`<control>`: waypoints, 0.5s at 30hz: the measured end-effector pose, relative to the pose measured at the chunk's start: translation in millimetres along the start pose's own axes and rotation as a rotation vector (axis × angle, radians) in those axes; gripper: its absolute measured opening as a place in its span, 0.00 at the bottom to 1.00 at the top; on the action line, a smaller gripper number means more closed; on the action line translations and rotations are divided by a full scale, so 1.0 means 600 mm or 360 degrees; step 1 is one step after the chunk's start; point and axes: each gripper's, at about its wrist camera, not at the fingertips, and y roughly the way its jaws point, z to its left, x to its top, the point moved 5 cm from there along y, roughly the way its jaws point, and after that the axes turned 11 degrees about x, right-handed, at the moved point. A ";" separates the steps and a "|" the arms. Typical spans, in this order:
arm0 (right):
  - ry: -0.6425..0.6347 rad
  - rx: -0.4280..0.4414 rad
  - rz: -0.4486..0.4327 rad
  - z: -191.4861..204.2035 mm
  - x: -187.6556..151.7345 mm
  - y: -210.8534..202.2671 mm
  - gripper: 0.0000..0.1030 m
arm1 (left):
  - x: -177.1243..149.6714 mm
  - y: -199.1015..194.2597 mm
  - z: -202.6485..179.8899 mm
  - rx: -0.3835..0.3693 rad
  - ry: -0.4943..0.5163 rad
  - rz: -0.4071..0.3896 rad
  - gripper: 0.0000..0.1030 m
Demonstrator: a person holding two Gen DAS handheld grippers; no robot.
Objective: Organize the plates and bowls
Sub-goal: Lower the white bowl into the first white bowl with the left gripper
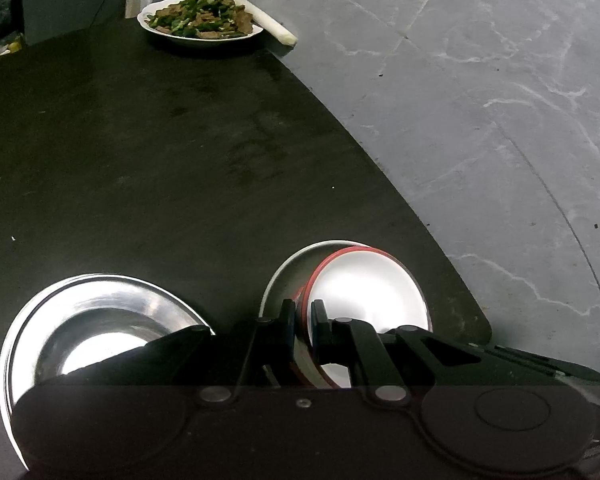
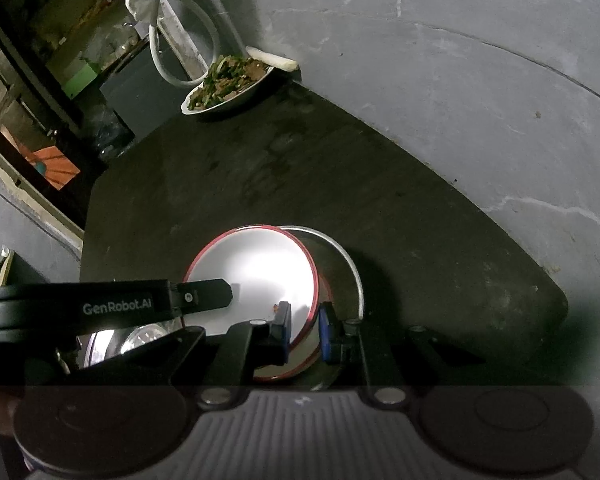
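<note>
A white bowl with a red rim (image 1: 366, 292) sits tilted in a steel bowl (image 1: 276, 276) on the dark table. My left gripper (image 1: 303, 312) is shut on the red-rimmed bowl's near rim. In the right wrist view my right gripper (image 2: 305, 322) is shut on the same bowl (image 2: 256, 276) at its right rim, with the steel bowl (image 2: 340, 276) beneath it. The left gripper's finger (image 2: 204, 296) reaches in from the left. A stack of steel plates (image 1: 96, 320) lies left of the bowls.
A white plate of cooked meat and greens (image 1: 200, 20) stands at the far end of the dark table (image 1: 160, 160), with a white leek stalk (image 1: 264, 20) behind it. Grey marbled floor (image 1: 500, 120) lies past the table's right edge. A white hose (image 2: 168, 60) hangs beyond.
</note>
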 end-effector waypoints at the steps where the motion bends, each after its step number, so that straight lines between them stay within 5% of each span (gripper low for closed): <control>1: -0.0005 0.0000 0.0006 0.001 0.000 0.001 0.16 | -0.001 0.000 0.001 0.0001 -0.0002 0.0001 0.07; 15: -0.0041 0.0003 0.0066 0.006 0.001 0.009 0.17 | 0.001 0.004 0.008 0.0014 0.0008 0.0051 0.11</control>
